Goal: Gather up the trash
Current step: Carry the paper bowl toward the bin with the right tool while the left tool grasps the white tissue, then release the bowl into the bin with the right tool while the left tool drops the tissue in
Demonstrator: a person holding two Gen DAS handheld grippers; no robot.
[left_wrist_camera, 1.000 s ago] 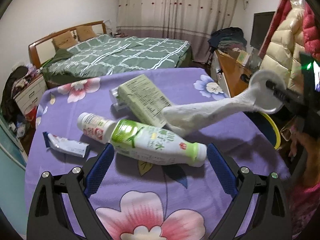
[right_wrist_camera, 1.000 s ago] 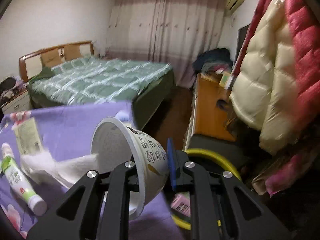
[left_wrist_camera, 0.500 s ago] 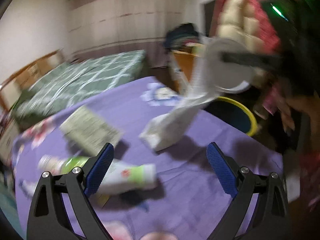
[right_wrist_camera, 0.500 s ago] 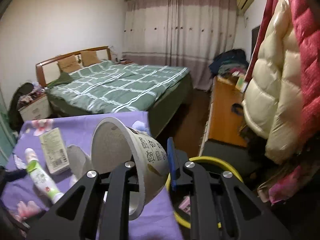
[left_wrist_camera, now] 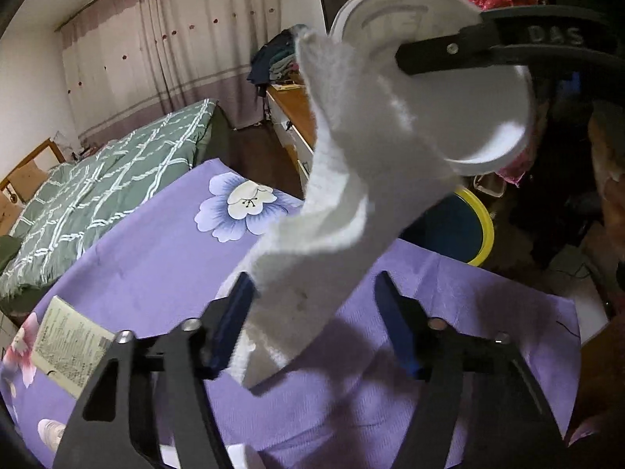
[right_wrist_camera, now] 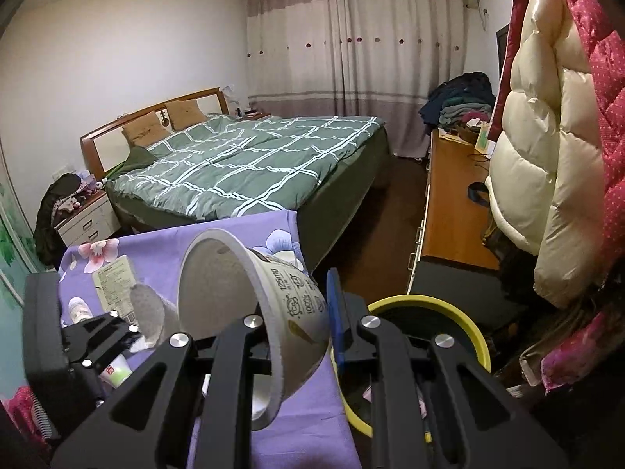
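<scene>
My right gripper (right_wrist_camera: pixel 300 336) is shut on the rim of a white paper cup (right_wrist_camera: pixel 265 301), held tilted above the table edge. A long white tissue (left_wrist_camera: pixel 343 203) hangs out of the cup (left_wrist_camera: pixel 488 117). My left gripper (left_wrist_camera: pixel 312 312) is open, and the tissue's lower end hangs between its blue pads without being clamped. A yellow-rimmed trash bin (right_wrist_camera: pixel 449 312) stands on the floor just beyond the table, also in the left wrist view (left_wrist_camera: pixel 482 230). A green-labelled bottle (right_wrist_camera: pixel 113 367) and a flat green packet (right_wrist_camera: pixel 113 281) lie on the purple cloth.
The table carries a purple floral cloth (left_wrist_camera: pixel 164 242). The green packet (left_wrist_camera: pixel 66 344) lies at its left. A bed (right_wrist_camera: pixel 242 164), a wooden desk (right_wrist_camera: pixel 453 211) and hanging puffy jackets (right_wrist_camera: pixel 547 156) surround the table. My left gripper body (right_wrist_camera: pixel 58 344) is close beside the cup.
My left gripper has left the bottle, swung right and risen to the hanging tissue. The right gripper holds the cup in about the same pose, its view turned slightly left.
</scene>
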